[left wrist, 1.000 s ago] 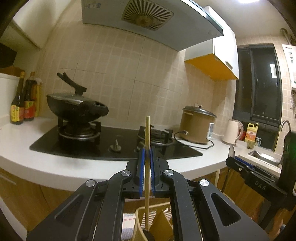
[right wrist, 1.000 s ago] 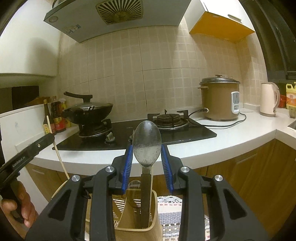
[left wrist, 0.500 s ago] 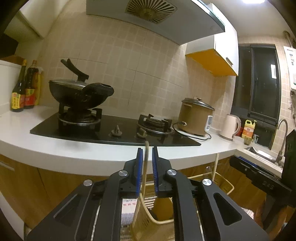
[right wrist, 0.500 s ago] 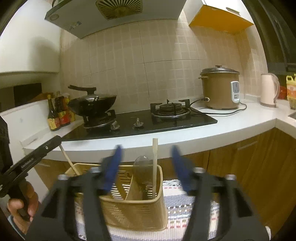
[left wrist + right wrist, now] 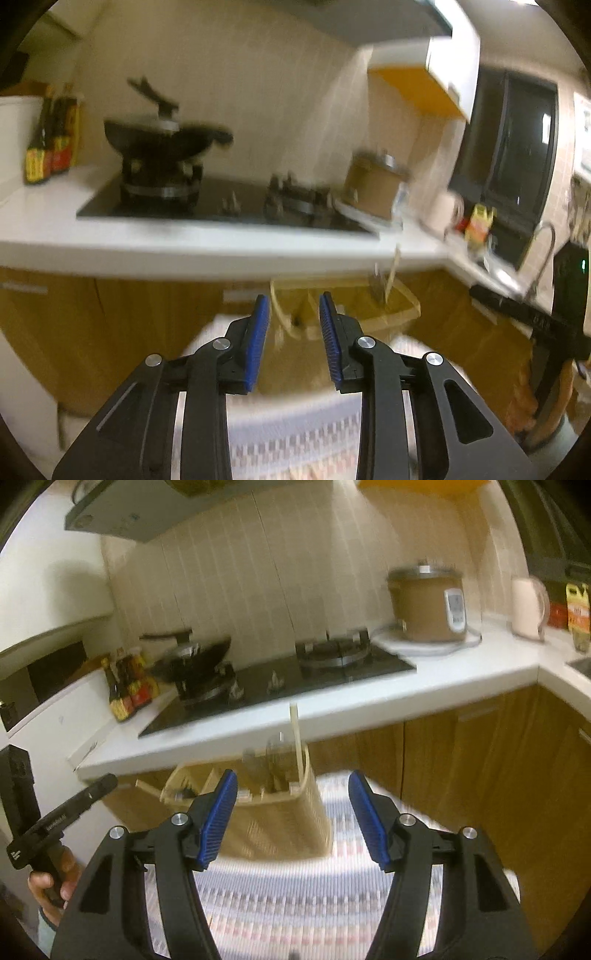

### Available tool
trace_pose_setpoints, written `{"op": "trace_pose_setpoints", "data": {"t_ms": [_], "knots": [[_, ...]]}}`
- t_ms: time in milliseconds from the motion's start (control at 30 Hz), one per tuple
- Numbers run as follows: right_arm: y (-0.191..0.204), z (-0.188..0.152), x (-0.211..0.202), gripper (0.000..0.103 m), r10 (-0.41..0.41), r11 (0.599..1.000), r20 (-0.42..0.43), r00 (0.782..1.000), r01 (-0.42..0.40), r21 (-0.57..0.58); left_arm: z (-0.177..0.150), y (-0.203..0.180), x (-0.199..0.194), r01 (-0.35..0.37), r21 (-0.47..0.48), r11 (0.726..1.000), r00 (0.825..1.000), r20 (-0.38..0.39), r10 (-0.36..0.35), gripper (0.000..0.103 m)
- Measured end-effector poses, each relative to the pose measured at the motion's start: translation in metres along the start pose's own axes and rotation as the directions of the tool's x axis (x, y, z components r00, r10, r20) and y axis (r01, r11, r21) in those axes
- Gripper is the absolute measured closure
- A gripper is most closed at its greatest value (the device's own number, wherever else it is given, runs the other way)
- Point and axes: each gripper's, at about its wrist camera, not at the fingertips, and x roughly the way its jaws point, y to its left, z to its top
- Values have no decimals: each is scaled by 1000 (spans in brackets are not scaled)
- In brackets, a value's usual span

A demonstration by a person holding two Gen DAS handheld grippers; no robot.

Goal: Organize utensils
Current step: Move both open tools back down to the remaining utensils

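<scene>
The utensil basket [image 5: 280, 812] sits on a striped mat [image 5: 295, 904] in front of the wooden cabinets, below the white counter [image 5: 461, 686]. I can see 1 chopstick [image 5: 297, 738] standing upright in its right-hand compartment, next to a spoon [image 5: 275, 753] whose bowl is blurred; another stick [image 5: 147, 788] pokes out at the basket's left end.

My right gripper [image 5: 291, 812] has its blue pads well apart and nothing between them; the basket only shows through the gap, beyond the tips. My left gripper [image 5: 295, 328] is narrower, its jaws are opening, and they too are empty, with the basket [image 5: 369, 314] ahead and to the right of them. The left gripper's handle shows at the edge of the right view, held in a hand [image 5: 55, 878].

From here I judge both utensils are delivered and I need the next piece, but both views are smeared. My worry is clipping the basket rim or a protruding stick with a finger; the basket looks light and could tip or slide on the mat, spilling what is already sorted. The 2 grippers also work near each other, so they could collide.
</scene>
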Motion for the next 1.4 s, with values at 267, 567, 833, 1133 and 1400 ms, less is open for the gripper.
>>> {"op": "trace_pose_setpoints", "data": {"t_ms": [267,567,833,1133,1400], "knots": [[0,-39,7,44,24,1000,-303,953,-23,6,-65,-8,16,-45,76,996,934,-351,69,76],[12,-126,36,50,12,998,-617,787,-48,-42,-130,5,39,42,-23,999,827,-560,-48,76],[18,-163,47,61,-56,994,-677,734,-22,-107,-148,4,48,28,-6,1000,787,-617,-26,76],[36,-180,51,69,-163,970,-677,717,-10,-244,-154,-19,58,-2,122,993,781,-620,78,76],[51,-187,53,92,-218,944,-672,708,-23,-330,-157,-44,69,-54,255,965,785,-587,199,93]]}}
